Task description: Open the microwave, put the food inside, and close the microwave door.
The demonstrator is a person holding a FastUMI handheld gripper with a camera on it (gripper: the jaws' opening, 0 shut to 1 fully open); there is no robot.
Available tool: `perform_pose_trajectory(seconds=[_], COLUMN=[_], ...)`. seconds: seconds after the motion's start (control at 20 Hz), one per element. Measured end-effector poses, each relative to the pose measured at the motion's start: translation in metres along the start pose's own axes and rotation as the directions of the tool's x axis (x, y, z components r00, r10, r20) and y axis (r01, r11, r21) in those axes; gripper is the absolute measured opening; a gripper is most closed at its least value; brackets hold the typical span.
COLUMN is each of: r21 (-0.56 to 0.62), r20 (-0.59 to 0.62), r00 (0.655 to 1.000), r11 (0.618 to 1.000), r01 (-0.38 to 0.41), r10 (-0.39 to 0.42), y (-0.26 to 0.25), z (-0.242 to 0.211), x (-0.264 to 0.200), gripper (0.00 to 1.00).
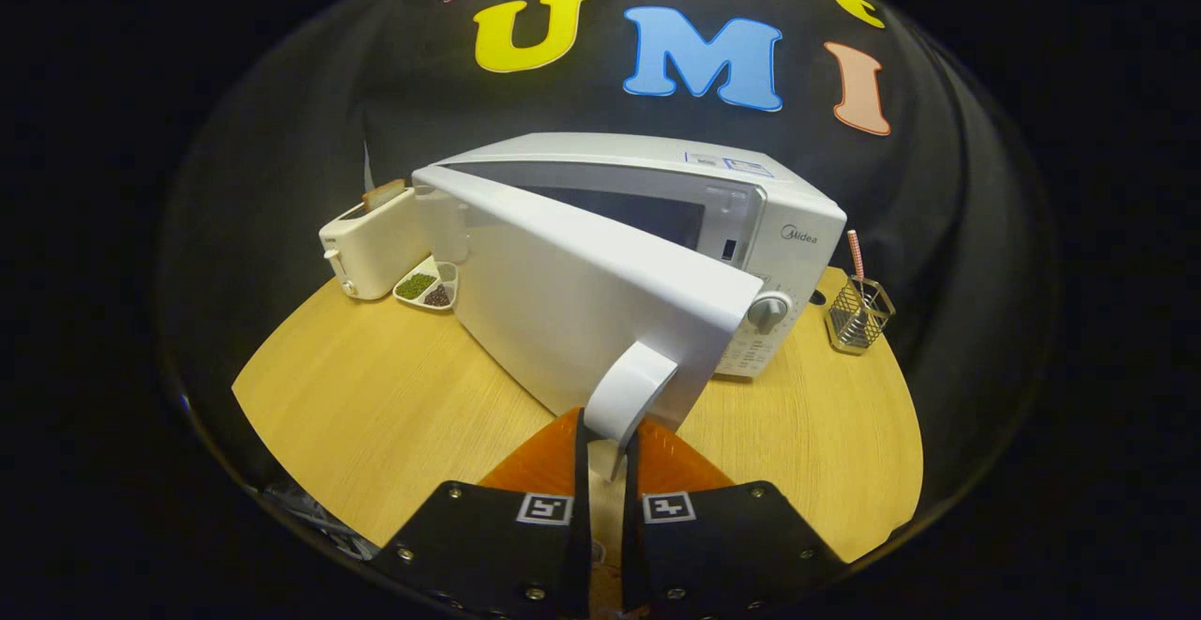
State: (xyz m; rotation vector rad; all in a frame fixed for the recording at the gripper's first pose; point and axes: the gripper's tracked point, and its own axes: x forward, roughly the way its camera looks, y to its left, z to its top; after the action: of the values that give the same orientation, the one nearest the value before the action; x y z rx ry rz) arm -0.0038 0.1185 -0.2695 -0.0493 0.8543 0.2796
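White microwave (657, 254), dark window; cream toaster (371, 243); white dish (428, 282) (green, brown fillings); pale wood-grain tabletop (375, 395); wire holder (858, 315), pink striped straw (856, 254).

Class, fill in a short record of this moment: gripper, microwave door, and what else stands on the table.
gripper: gripper fingers closed on the door handle
microwave door: microwave door swung partly open
microwave: microwave on the wooden table
left of the microwave: toaster with a slice in its slot; divided dish of beans
right of the microwave: wire holder with a straw
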Motion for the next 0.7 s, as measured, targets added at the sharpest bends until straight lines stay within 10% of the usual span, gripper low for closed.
perform_pose_trajectory(seconds=[0.7], r21=[-0.068], r20=[-0.086], r00=[0.991], r11=[0.992], r01=[-0.11], r10=[0.104], y=[0.09], z=[-0.049], x=[-0.036], gripper=[0.18])
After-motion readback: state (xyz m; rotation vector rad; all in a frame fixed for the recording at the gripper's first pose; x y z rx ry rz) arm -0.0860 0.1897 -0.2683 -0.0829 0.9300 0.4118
